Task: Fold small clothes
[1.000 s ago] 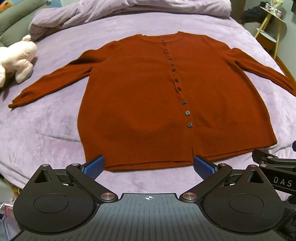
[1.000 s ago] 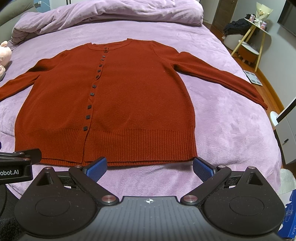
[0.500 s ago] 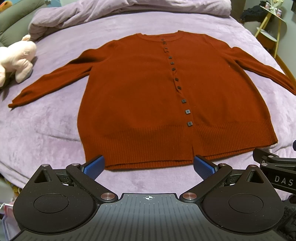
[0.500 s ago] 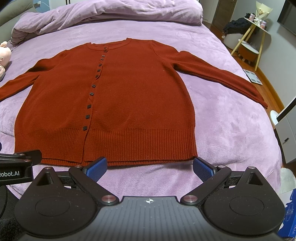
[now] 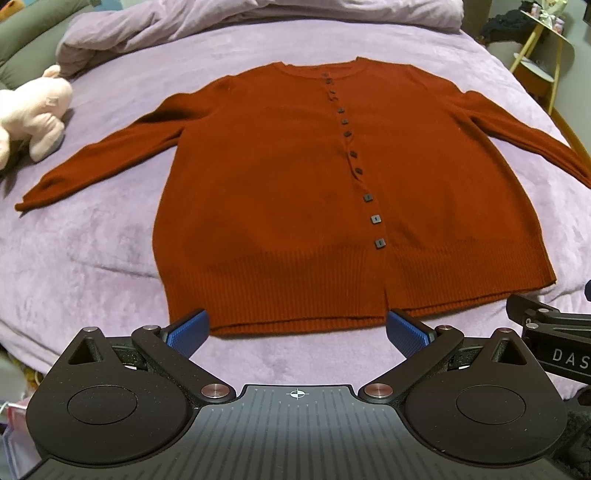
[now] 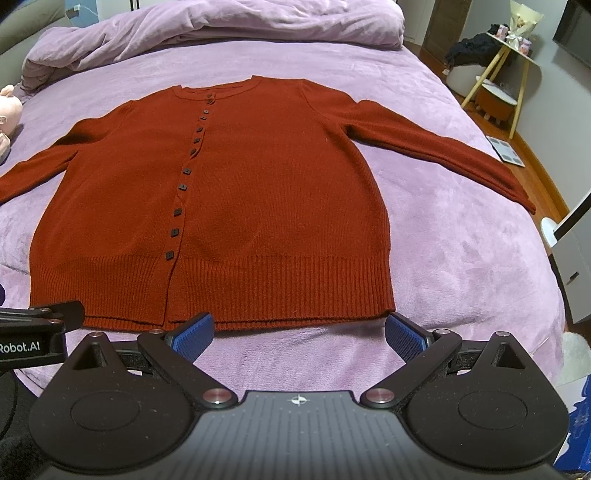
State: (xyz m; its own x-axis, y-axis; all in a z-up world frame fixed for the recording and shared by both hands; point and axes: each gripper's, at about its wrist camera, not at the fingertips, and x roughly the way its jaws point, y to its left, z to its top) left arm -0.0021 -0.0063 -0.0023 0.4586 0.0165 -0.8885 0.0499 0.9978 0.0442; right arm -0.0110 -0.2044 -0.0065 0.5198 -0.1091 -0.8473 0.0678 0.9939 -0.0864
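Observation:
A rust-red buttoned cardigan (image 5: 295, 192) lies flat, front up, on the purple bed, both sleeves spread outward; it also shows in the right wrist view (image 6: 258, 199). My left gripper (image 5: 297, 328) is open and empty, its blue pads just short of the ribbed hem, near the hem's left half. My right gripper (image 6: 299, 330) is open and empty, just short of the hem's right half. Each gripper's body shows at the edge of the other's view.
A pink plush toy (image 5: 33, 110) lies on the bed at the left. A bunched purple duvet (image 6: 221, 26) lies at the head. A small yellow-legged table (image 6: 506, 70) and a scale on the floor (image 6: 504, 151) stand to the right of the bed.
Both grippers have crept slightly forward toward the hem. The cardigan has not moved.

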